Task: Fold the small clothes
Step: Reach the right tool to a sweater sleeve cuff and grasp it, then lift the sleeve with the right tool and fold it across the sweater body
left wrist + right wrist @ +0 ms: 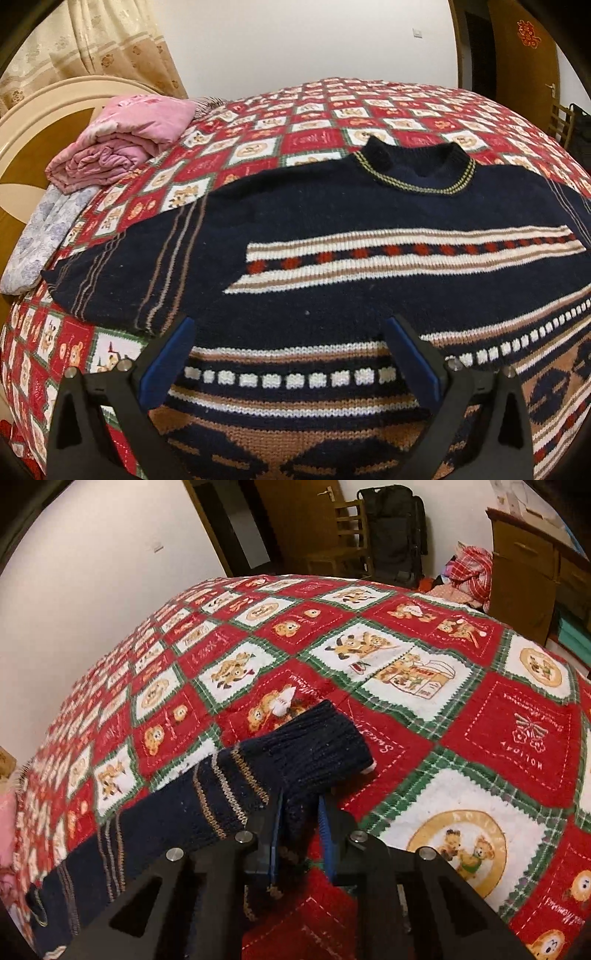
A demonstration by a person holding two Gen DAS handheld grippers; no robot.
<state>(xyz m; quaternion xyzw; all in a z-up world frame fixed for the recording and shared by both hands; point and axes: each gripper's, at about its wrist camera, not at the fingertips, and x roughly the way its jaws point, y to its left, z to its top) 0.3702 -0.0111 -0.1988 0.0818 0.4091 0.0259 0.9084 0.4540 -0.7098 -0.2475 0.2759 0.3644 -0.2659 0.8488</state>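
A navy knitted sweater [332, 221] with white, tan and red bands lies flat and face up on the bed, its collar [413, 166] at the far side. My left gripper [290, 321] hovers open over the sweater's lower body, its blue pads [170, 358] wide apart with nothing between them. In the right wrist view one sleeve [207, 805] stretches out over the blanket. My right gripper [300, 797] is shut on this sleeve just behind its ribbed cuff [325, 734], and the knit bunches between the blue pads [327, 834].
A red, white and green patchwork blanket [406, 664] covers the bed. A folded pink quilt [122, 140] lies by the headboard [37, 122] at the left. Beyond the bed stand a wooden chair [347, 535], a black bag [395, 528], a cabinet [528, 565] and a clothes pile [469, 572].
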